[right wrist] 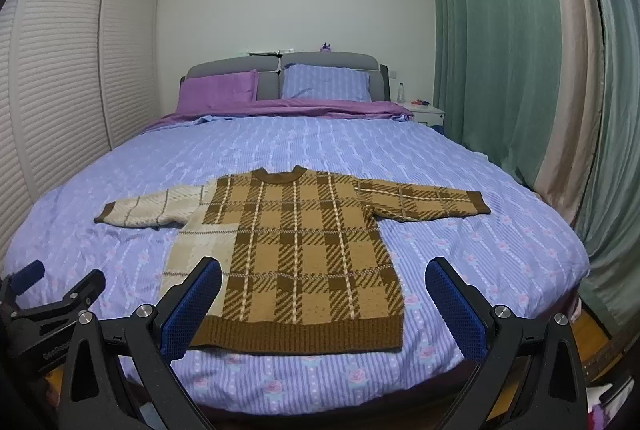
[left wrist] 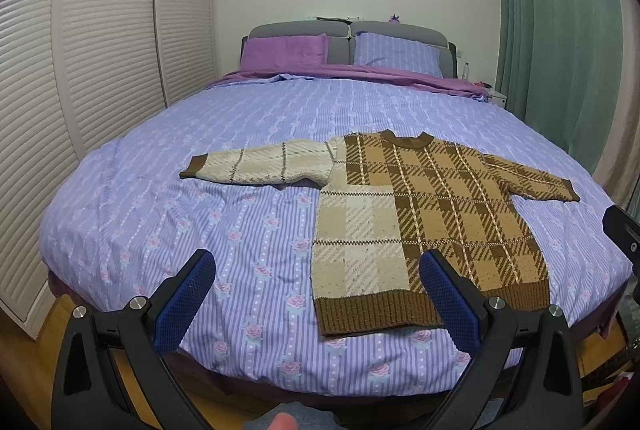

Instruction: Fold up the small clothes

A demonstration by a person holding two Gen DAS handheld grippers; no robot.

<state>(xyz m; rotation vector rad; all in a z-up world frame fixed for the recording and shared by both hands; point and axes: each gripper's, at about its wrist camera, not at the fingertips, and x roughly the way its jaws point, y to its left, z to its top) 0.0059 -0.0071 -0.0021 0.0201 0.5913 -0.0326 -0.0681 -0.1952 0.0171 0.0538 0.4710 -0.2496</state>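
A small plaid knit sweater (left wrist: 420, 226) (right wrist: 304, 254) lies flat on the bed, brown and tan on its right part, cream on its left part and left sleeve (left wrist: 256, 165). Both sleeves are spread sideways and the brown ribbed hem (right wrist: 304, 336) faces me. My left gripper (left wrist: 318, 294) is open, hovering short of the bed's foot edge, its right finger over the hem's corner in view. My right gripper (right wrist: 324, 306) is open too, framing the hem from the near side. Nothing sits between either pair of blue pads. The left gripper also shows at the left edge of the right wrist view (right wrist: 52, 290).
The bed (left wrist: 240, 230) has a lilac striped floral cover, two pillows (right wrist: 324, 81) and a grey headboard. White louvred wardrobe doors (left wrist: 80, 69) run along the left. Green curtains (right wrist: 500, 49) hang on the right, by a white nightstand (right wrist: 428, 111). Wooden floor lies below.
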